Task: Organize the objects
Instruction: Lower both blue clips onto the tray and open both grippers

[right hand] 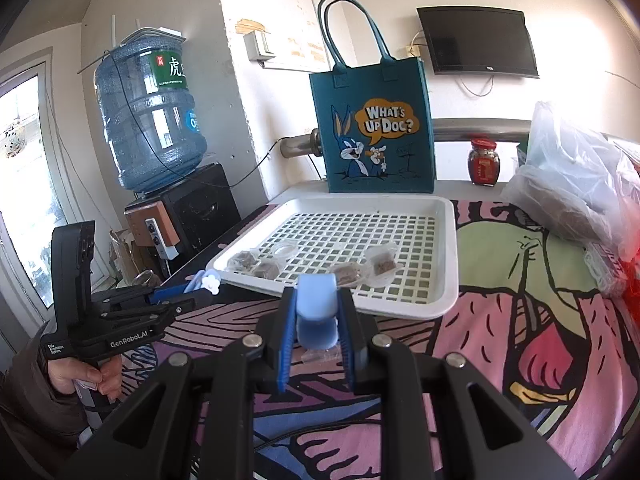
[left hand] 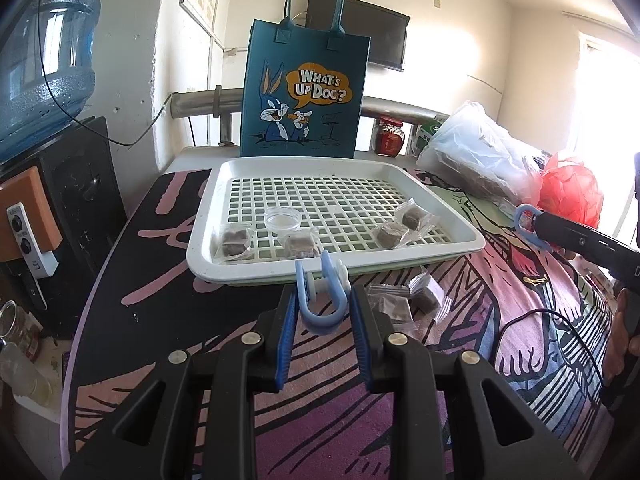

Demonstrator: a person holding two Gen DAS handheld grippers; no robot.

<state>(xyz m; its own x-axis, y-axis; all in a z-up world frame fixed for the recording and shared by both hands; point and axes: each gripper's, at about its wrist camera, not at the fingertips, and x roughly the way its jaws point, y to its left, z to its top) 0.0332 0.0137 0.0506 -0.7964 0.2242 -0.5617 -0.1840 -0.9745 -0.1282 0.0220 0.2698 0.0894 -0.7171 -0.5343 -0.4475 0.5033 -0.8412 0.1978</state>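
Left wrist view is showing the left gripper (left hand: pixel 323 312) clamping a blue clip (left hand: pixel 320 300) before the white tray (left hand: pixel 460 220); the right gripper (right hand: pixel 318 332) is squeezing another blue clip (right hand: pixel 316 304).

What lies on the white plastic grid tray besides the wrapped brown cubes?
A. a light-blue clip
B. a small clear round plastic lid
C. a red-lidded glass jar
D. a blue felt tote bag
B: a small clear round plastic lid sits on the white plastic grid tray among the wrapped brown cubes; the jar and tote stand behind the tray, and the clips are held in the grippers.
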